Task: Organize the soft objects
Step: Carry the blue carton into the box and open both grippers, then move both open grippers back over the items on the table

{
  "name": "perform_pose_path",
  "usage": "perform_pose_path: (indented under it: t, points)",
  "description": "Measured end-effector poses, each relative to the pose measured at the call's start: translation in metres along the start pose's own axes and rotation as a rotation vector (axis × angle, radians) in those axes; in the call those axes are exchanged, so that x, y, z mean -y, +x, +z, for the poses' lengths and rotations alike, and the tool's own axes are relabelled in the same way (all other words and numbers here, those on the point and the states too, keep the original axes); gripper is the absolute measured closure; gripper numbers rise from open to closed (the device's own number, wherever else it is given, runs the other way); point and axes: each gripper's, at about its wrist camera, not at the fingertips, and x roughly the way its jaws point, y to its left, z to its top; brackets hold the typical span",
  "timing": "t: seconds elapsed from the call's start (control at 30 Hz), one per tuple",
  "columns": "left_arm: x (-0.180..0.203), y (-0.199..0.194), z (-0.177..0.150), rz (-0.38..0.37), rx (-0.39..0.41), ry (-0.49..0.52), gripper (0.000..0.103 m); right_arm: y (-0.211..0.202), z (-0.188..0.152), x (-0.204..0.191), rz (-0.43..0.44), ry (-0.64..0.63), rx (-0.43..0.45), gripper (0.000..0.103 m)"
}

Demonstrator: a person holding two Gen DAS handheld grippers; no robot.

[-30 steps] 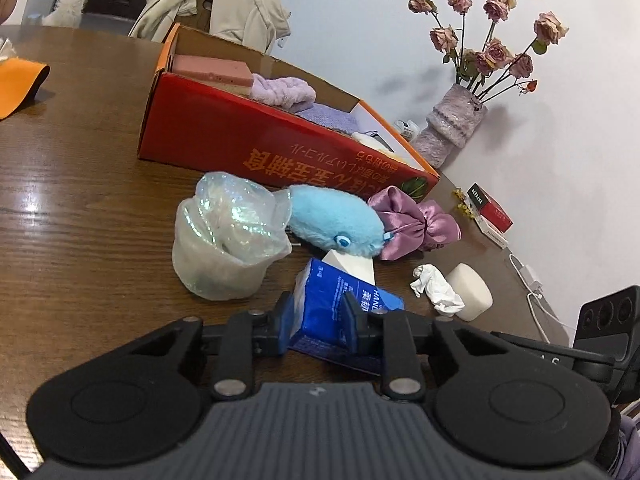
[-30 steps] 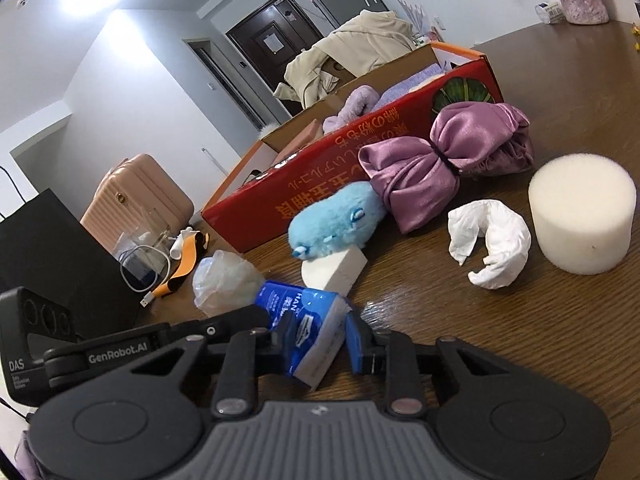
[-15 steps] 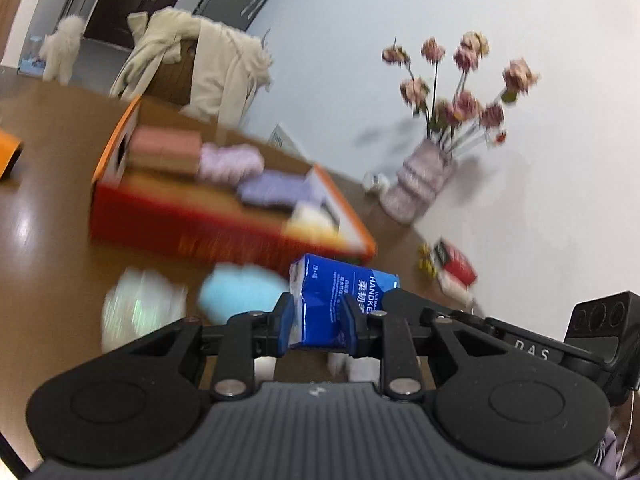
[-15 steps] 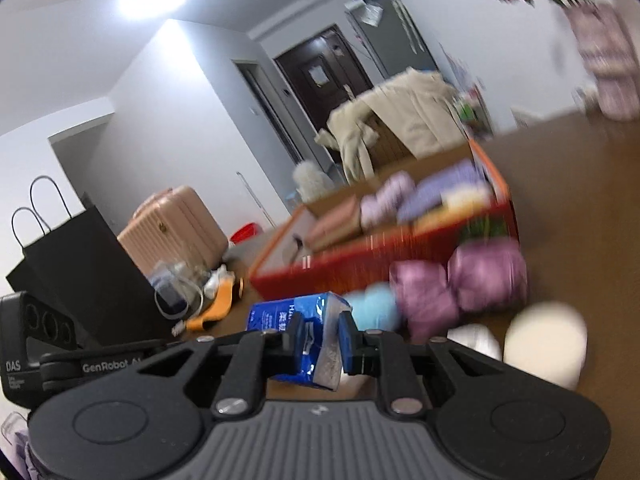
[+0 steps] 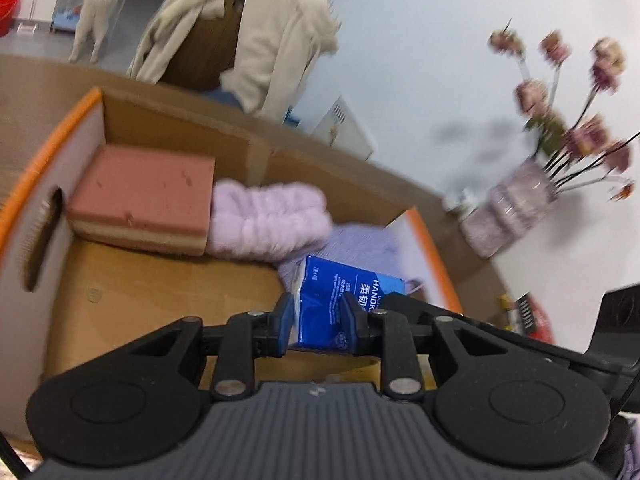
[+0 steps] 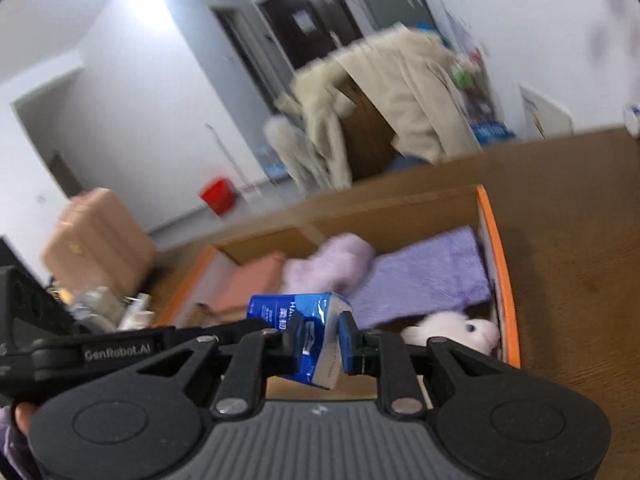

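Setting: brown wooden table [image 5: 48,76] against a white wall, with a cardboard box [image 5: 160,292] with orange rims lying open on it.
Left wrist view, tongs: the left gripper [image 5: 316,320] is clamped on a blue tissue pack [image 5: 340,304], both fingers pressing its sides; the right gripper's black arm reaches the same pack from the right side.
Left wrist view, pack position: held above the box's open floor, near the right end.
Left wrist view, box contents: a pink sponge block [image 5: 144,200] at the back left, a fluffy lilac plush [image 5: 268,216] touching its right side, a purple towel [image 5: 360,244] beyond the pack.
Left wrist view, background: a vase of dried roses [image 5: 508,212] on the table by the wall, blurred; a beige coat [image 5: 256,28] draped over a chair behind the box.
Right wrist view, tongs: the right gripper [image 6: 320,340] is closed on the pack's end [image 6: 312,332], which tilts between its fingers.
Right wrist view, box contents: purple towel [image 6: 428,276] at the right end, lilac plush [image 6: 332,264], pink sponge [image 6: 252,280], and a white plush toy [image 6: 456,332] in the near right corner.
Right wrist view, background: a pink suitcase [image 6: 96,240] and a red bucket [image 6: 218,196] on the floor.
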Motion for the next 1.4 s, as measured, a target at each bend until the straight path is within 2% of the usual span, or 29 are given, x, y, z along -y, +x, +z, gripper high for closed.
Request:
perform_pose_path:
  t: [0.13, 0.23, 0.27, 0.3, 0.33, 0.4, 0.5, 0.53, 0.67, 0.8, 0.97, 1.07, 1.17, 1.27, 1.4]
  points:
    - [-0.004, 0.027, -0.008, 0.011, -0.059, -0.021, 0.070, 0.022, -0.011, 0.002, -0.084, -0.034, -0.035, 0.076]
    - [-0.001, 0.025, -0.011, 0.025, -0.055, -0.006, 0.066, 0.023, -0.017, 0.000, -0.125, -0.079, -0.018, 0.081]
    - [0.001, 0.019, -0.011, 0.021, -0.046, -0.002, 0.058, 0.019, -0.017, -0.001, -0.119, -0.082, -0.013, 0.081]
    - [0.005, 0.010, -0.011, 0.016, -0.024, 0.014, 0.051, 0.015, -0.017, -0.003, -0.116, -0.091, -0.005, 0.078]
    - [0.010, -0.001, -0.010, 0.018, 0.002, 0.037, 0.049, 0.008, -0.017, -0.005, -0.116, -0.105, 0.016, 0.077]
    - [0.021, -0.024, -0.009, 0.015, 0.052, 0.082, 0.038, -0.015, -0.015, -0.011, -0.129, -0.137, 0.071, 0.059]
    - [0.035, -0.067, -0.014, 0.010, 0.111, 0.151, 0.025, -0.054, -0.015, -0.020, -0.119, -0.158, 0.137, 0.053]
    - [0.039, -0.083, -0.018, 0.015, 0.133, 0.175, 0.024, -0.068, -0.016, -0.021, -0.117, -0.162, 0.157, 0.049]
    - [0.053, -0.138, -0.043, 0.064, 0.190, 0.285, 0.014, -0.124, -0.034, -0.034, -0.116, -0.211, 0.234, 0.043]
    - [0.055, -0.189, -0.076, 0.100, 0.246, 0.343, 0.003, -0.177, -0.063, -0.049, -0.112, -0.285, 0.319, 0.030]
    - [0.053, -0.239, -0.129, 0.115, 0.347, 0.399, 0.000, -0.215, -0.110, -0.067, -0.113, -0.355, 0.396, 0.029]
    - [0.053, -0.254, -0.166, 0.189, 0.400, 0.428, 0.000, -0.222, -0.145, -0.076, -0.101, -0.344, 0.435, 0.028]
    - [0.049, -0.265, -0.200, 0.242, 0.421, 0.423, 0.000, -0.226, -0.182, -0.083, -0.104, -0.349, 0.464, 0.025]
    - [0.040, -0.278, -0.232, 0.248, 0.419, 0.393, 0.000, -0.230, -0.216, -0.088, -0.122, -0.348, 0.461, 0.025]
    - [0.025, -0.288, -0.265, 0.263, 0.399, 0.340, 0.000, -0.229, -0.253, -0.079, -0.118, -0.283, 0.386, 0.024]
